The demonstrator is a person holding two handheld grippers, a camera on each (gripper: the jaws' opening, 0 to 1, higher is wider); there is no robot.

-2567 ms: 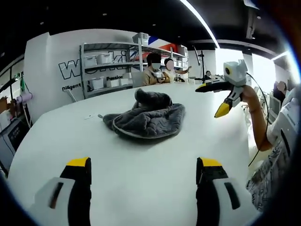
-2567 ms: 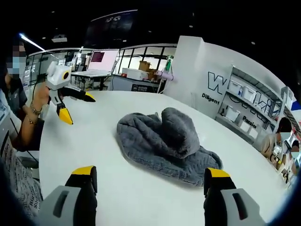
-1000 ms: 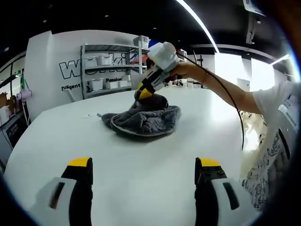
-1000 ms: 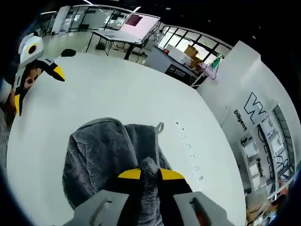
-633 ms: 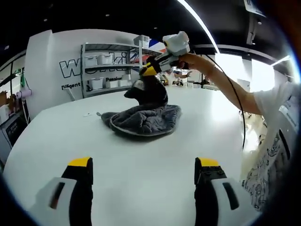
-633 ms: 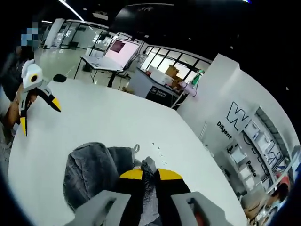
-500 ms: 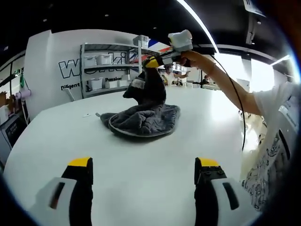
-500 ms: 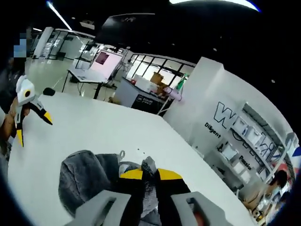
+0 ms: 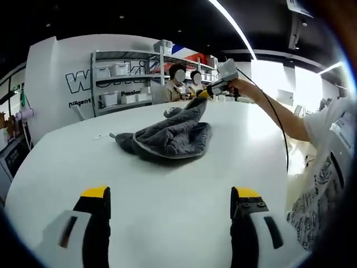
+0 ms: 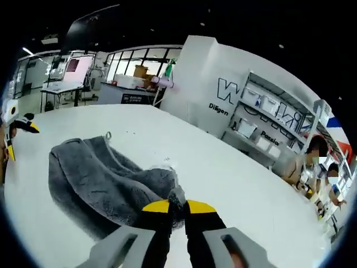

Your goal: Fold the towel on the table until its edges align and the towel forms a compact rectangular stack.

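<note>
A grey towel [image 9: 170, 134] lies bunched on the white table [image 9: 167, 206], its far corner drawn up and out to the right. My right gripper [image 9: 202, 96] is shut on that corner, seen from afar in the left gripper view. In the right gripper view the same gripper [image 10: 177, 206] pinches the towel's corner, and the rest of the towel [image 10: 95, 178] spreads to the left on the table. My left gripper [image 9: 169, 195] is open over bare table well short of the towel; it also appears small at the left edge as the left gripper [image 10: 11, 131].
A shelf rack [image 9: 120, 84] with white bins stands against the lettered wall behind the table. Two people [image 9: 184, 84] sit at the table's far side. A person's arm [image 9: 268, 114] and a cable reach in from the right. Desks and screens [image 10: 72, 72] lie beyond the table.
My right gripper has carried the towel's corner down from its raised position and out toward the far right, stretching the towel. My left gripper has stayed open in place.
</note>
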